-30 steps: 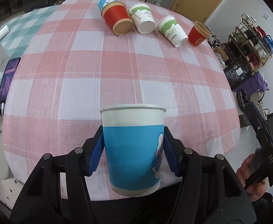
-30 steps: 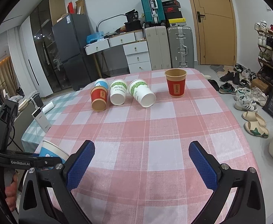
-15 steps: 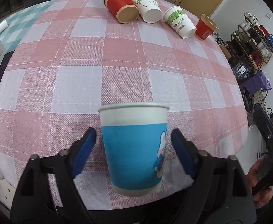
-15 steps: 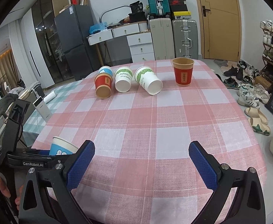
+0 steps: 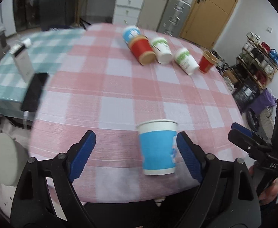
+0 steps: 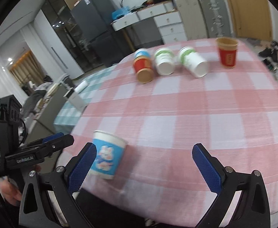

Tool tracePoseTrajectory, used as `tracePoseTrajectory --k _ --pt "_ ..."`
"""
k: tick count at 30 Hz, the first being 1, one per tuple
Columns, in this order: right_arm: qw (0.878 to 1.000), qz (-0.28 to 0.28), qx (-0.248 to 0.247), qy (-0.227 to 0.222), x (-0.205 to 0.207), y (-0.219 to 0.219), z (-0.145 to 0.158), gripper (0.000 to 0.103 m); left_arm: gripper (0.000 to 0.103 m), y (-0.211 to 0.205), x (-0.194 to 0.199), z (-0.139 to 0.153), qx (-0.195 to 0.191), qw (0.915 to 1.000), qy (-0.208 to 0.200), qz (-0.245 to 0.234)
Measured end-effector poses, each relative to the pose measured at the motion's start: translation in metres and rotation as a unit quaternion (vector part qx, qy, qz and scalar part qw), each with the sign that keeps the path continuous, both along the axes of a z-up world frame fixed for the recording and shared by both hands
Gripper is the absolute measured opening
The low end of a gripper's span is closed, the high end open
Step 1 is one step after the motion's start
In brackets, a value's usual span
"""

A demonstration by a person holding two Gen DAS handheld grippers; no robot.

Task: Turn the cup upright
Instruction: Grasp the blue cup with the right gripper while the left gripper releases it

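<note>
A blue and white paper cup (image 5: 157,148) stands upright on the pink checked tablecloth (image 5: 120,87) near its front edge; it also shows in the right wrist view (image 6: 107,154). My left gripper (image 5: 136,152) is open and empty, with the cup close to its right finger and apart from both pads. My right gripper (image 6: 144,169) is open and empty, its left finger beside the cup. At the far side lie a blue cup (image 5: 130,33), a red cup (image 5: 142,50) and two white cups with green print (image 5: 162,48) (image 5: 186,60) on their sides. A red cup (image 5: 207,61) stands upright.
A teal checked table (image 5: 15,72) at the left holds a white box (image 5: 23,64) and a dark phone (image 5: 34,93). A round white stool (image 5: 6,159) stands at the lower left. Shoe racks (image 5: 258,62) and bags are at the right.
My left gripper opened, let go of the blue cup and drew back to the left. The cup now stands free on the table. The right gripper's view shifted toward the cup.
</note>
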State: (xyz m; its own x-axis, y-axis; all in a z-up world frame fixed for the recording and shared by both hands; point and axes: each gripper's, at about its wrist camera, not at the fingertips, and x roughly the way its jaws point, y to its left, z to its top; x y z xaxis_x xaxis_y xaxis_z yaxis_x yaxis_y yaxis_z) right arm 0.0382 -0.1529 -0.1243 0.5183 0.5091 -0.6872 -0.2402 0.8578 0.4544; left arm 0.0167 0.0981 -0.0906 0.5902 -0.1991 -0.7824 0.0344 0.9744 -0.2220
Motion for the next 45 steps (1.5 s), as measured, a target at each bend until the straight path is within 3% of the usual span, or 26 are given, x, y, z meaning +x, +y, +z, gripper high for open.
tracePoseTrajectory --k 3,5,9,17,23,26,35,37,40,45 --pt "0.999 0.026 0.018 0.027 0.005 0.022 -0.004 0.103 0.092 0.021 -0.015 0.010 0.019 0.9990 -0.028 0.030" --pt "0.998 0.035 0.016 0.042 0.009 0.036 -0.007 0.103 0.103 0.036 -0.023 0.014 0.028 0.9974 -0.041 0.052" --pt "0.996 0.042 0.012 0.075 0.019 0.054 -0.015 0.103 0.102 0.060 -0.038 0.015 0.035 0.9940 -0.065 0.081" --pt "0.990 0.061 0.006 0.130 0.041 0.077 -0.033 0.103 0.102 0.086 -0.051 0.000 0.040 0.9926 -0.051 0.103" --pt "0.978 0.076 0.028 0.194 0.072 0.084 -0.048 0.103 0.102 0.098 -0.052 -0.021 0.024 0.9928 -0.031 0.113" --pt "0.970 0.087 0.013 0.226 0.086 0.092 -0.058 0.103 0.102 0.103 -0.052 -0.030 0.016 0.9933 -0.022 0.112" --pt "0.962 0.099 -0.020 0.254 0.104 0.109 -0.072 0.102 0.102 0.115 -0.048 -0.045 -0.010 0.9922 -0.014 0.124" --pt "0.963 0.093 -0.021 0.252 0.106 0.108 -0.073 0.099 0.102 0.116 -0.047 -0.048 -0.013 0.9922 -0.011 0.123" --pt "0.961 0.085 -0.016 0.261 0.109 0.105 -0.076 0.081 0.102 0.117 -0.046 -0.051 -0.018 0.9926 -0.008 0.120" --pt "0.964 0.086 -0.013 0.250 0.109 0.102 -0.071 0.071 0.102 0.119 -0.042 -0.056 -0.030 0.9920 0.005 0.122"
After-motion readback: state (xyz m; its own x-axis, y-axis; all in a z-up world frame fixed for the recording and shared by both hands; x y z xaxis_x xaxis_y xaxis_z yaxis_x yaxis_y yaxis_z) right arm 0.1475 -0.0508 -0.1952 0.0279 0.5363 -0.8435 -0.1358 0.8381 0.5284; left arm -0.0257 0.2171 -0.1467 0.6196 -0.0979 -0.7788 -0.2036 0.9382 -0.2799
